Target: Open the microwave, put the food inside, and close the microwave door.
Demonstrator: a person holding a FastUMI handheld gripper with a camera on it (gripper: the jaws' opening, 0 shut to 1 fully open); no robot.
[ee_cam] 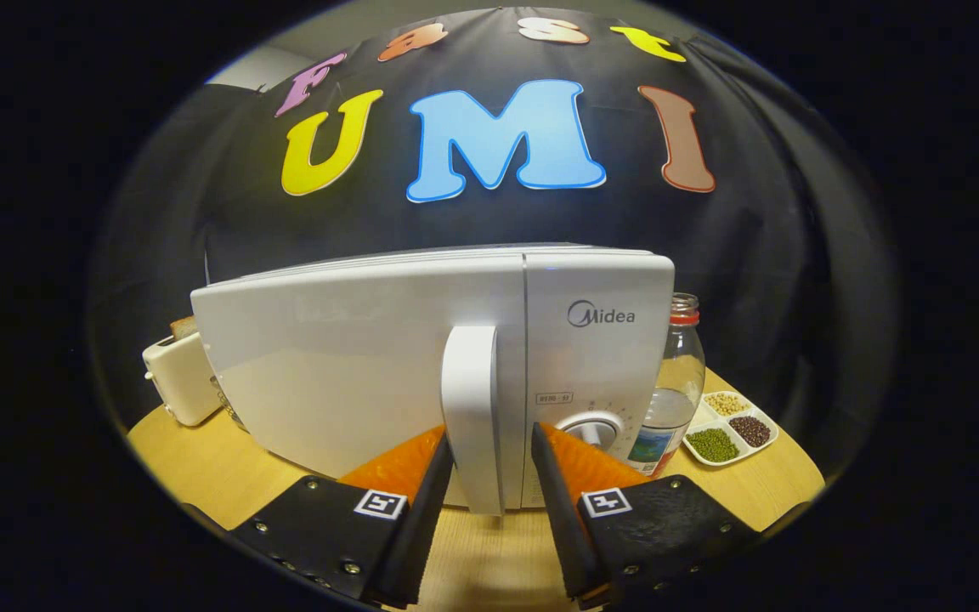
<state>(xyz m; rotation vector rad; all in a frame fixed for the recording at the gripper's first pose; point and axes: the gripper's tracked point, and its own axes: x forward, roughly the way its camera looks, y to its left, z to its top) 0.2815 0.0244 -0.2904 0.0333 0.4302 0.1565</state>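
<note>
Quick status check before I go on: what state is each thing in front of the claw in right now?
White microwave: door shut.
White vertical door handle: between the claw's fingers, a gap at each side.
Claw: open, astride the handle.
Clear glass bottle: upright, uncapped, partly filled.
White divided dish: holds beans, three sorts.
Cream toaster: bread in slot.

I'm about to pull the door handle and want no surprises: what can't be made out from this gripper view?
- Microwave interior: hidden by its shut door.
- Food to load: not identifiable.
- Toaster: mostly hidden behind the microwave.
- Dial markings: too small, partly hidden by a tool finger.
- Tool contact: fingers straddle the handle with gaps; open, not pressing.
- Bottle base: hidden by the microwave's corner.
</note>
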